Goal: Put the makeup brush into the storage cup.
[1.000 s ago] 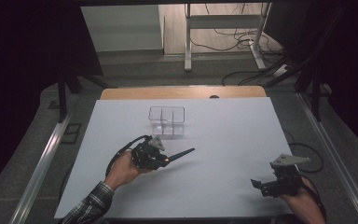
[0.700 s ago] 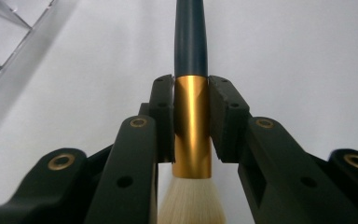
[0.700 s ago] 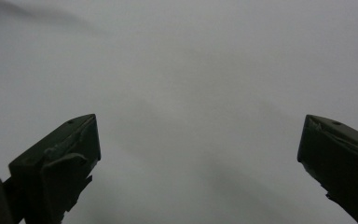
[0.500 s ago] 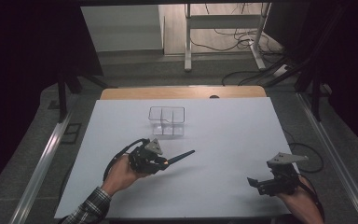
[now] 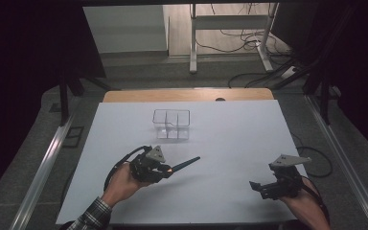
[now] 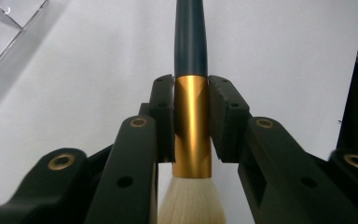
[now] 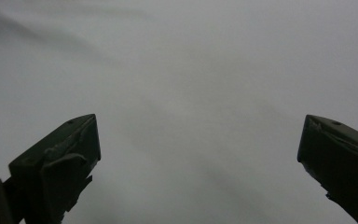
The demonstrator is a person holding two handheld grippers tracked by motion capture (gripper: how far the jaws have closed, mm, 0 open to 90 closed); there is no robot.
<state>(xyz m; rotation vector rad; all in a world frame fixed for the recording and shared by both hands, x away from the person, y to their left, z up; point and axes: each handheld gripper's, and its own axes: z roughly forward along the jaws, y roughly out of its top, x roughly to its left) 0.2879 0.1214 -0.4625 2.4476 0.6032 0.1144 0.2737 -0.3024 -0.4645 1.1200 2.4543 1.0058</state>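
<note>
High view: clear divided box (image 5: 171, 123) sits empty; nearer than it, left claw (image 5: 165, 168) clamps gold-banded, dark-handled brush (image 5: 184, 164); right claw (image 5: 258, 187) gapes empty.

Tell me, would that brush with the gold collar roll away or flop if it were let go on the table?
The brush looks stiff: its dark handle juts straight out from the left gripper. Being round, it would probably roll a little on the flat white table. The shiny gold collar seems slippery, though the jaws clamp it squarely. The pale bristles are likely soft.
</note>
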